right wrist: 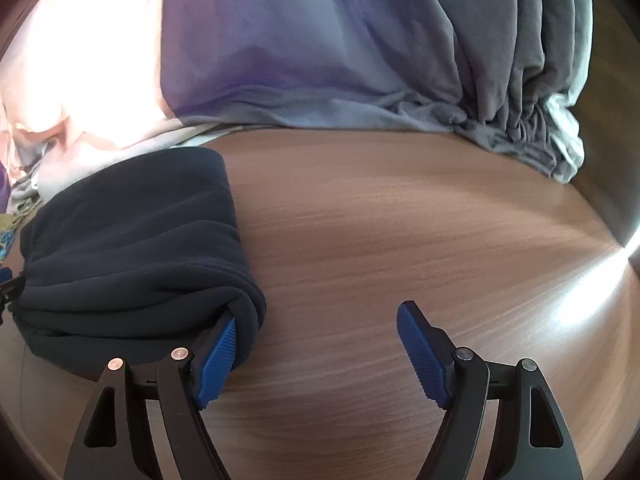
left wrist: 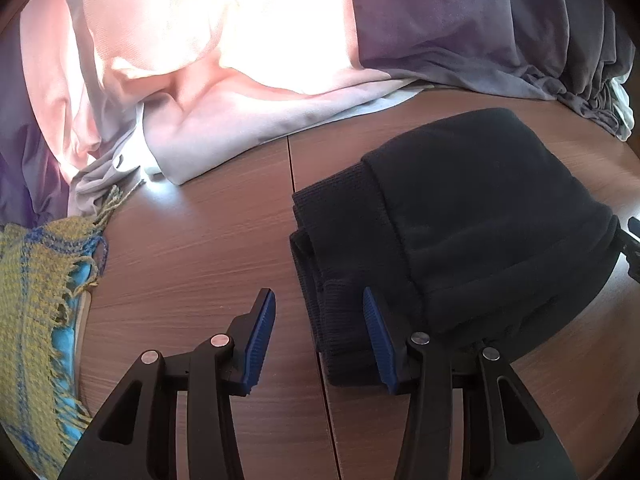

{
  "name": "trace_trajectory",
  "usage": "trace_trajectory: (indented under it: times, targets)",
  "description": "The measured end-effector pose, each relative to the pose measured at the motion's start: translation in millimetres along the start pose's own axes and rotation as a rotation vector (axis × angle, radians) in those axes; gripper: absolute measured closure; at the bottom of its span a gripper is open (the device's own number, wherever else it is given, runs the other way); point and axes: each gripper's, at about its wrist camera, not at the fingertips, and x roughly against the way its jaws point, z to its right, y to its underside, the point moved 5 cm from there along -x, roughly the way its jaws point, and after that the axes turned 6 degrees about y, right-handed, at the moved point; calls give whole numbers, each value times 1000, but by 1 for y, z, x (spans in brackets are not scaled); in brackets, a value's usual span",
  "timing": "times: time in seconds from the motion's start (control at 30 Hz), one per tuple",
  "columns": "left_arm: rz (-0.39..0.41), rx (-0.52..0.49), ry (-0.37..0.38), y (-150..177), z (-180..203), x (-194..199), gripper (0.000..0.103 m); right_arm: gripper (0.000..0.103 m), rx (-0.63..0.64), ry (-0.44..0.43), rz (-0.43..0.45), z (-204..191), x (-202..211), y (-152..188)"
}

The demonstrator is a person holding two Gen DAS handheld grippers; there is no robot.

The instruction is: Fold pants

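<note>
The folded dark pants [left wrist: 472, 216] lie on the wooden table [left wrist: 192, 248], between my two grippers. My left gripper [left wrist: 320, 312] is spread, gripping nothing, its right finger against the ribbed cuff end. My right gripper [right wrist: 320, 330] gapes wide, its left finger tucked at the bundle's fold. Pink and purple curtains [left wrist: 248, 60] crowd the far edge; a fringed yellow-blue scarf [left wrist: 36, 300] lies left.

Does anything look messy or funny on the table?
A little. The dark folded pants aren't quite tidy: the ribbed waistband layers stick out unevenly on one side. A fringed yellow-and-blue scarf lies rumpled at the table edge. Nothing looks spilled or broken.
</note>
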Motion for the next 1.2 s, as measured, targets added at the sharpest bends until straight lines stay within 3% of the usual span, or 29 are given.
trace_trajectory:
  times: [0.23, 0.37, 0.57, 0.73, 0.83, 0.93, 1.2]
  targets:
    - [23, -7, -25, 0, 2, 5, 56, 24, 44, -7, 3, -2, 0, 2]
    - [78, -41, -97, -3, 1, 25, 45, 24, 109, -23, 28, -13, 22, -1]
    - [145, -29, -77, -7, -2, 59, 38, 23, 131, -56, 75, -15, 65, -7]
    - [170, 33, -2, -13, -10, 56, 36, 23, 112, -107, 146, -22, 71, -32]
    - [150, 101, 106, -17, -14, 40, 35, 23, 47, -167, 156, -29, 56, -49]
    - [130, 166, 178, -22, -17, 21, 35, 23, 6, -223, 117, -39, 34, -55]
    - [53, 270, 259, -20, -22, -21, 35, 23, -13, -238, -10, -57, -11, -42]
